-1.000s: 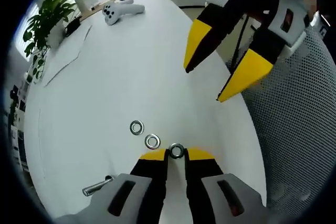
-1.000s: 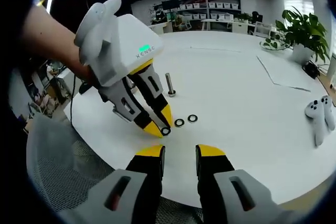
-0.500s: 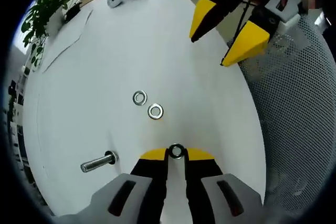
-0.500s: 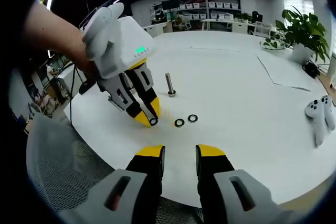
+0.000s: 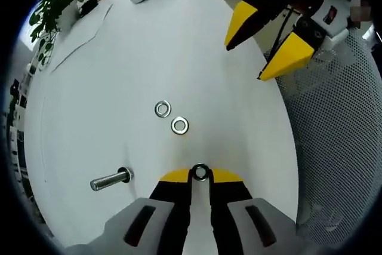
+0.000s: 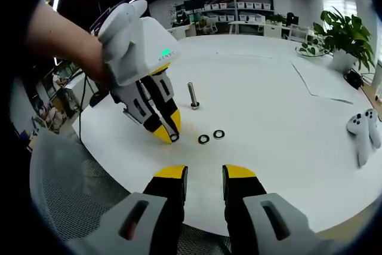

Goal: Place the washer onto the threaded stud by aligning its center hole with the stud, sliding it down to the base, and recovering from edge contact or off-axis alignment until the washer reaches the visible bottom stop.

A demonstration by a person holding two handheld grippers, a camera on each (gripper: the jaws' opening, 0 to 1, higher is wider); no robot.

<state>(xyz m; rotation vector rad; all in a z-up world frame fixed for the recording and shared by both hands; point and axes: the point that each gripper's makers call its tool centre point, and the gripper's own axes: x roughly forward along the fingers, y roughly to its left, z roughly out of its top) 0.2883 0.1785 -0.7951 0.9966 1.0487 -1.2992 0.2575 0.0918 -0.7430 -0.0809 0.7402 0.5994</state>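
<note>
I've got the washer (image 5: 200, 173) pinched by its rim in the left gripper (image 5: 200, 175), off the table near the stud (image 5: 110, 180); thin, slick steel, so grip edges; right gripper (image 6: 205, 172) empty, jaws apart.

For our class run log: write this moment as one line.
left gripper: shut on washer | stud: bare | right gripper: open
</note>
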